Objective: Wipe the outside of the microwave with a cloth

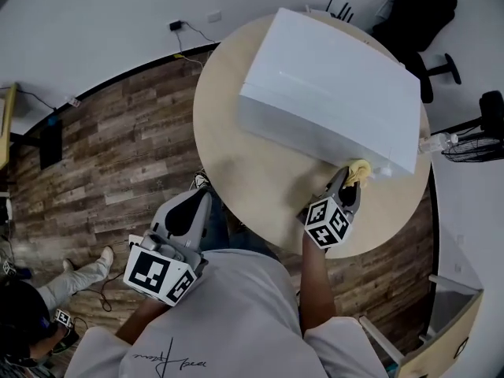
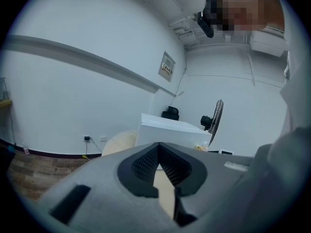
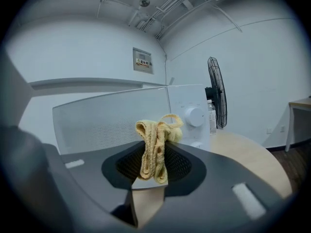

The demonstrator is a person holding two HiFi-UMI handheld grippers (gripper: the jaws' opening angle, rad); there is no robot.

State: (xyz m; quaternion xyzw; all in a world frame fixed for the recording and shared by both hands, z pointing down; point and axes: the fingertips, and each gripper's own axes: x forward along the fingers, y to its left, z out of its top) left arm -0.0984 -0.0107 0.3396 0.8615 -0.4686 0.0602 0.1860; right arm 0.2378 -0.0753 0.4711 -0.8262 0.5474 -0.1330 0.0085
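A white microwave (image 1: 331,93) stands on a round light wooden table (image 1: 268,172). In the right gripper view its mesh door (image 3: 112,120) and white knob (image 3: 194,116) face me at close range. My right gripper (image 1: 354,181) is shut on a bunched yellow cloth (image 1: 358,172), which shows as a folded yellow cloth (image 3: 155,147) pinched between the jaws, close to the microwave's front right corner. My left gripper (image 1: 183,219) hangs off the table's near left edge, over the floor, shut and empty. In the left gripper view the microwave (image 2: 167,127) is far off.
A clear plastic bottle (image 1: 438,142) stands by the microwave's right side, the same bottle (image 3: 212,116) beyond the knob. A black fan (image 1: 472,144) and a black office chair (image 1: 421,14) are past the table. Wooden floor lies to the left, where another person's shoe (image 1: 90,268) shows.
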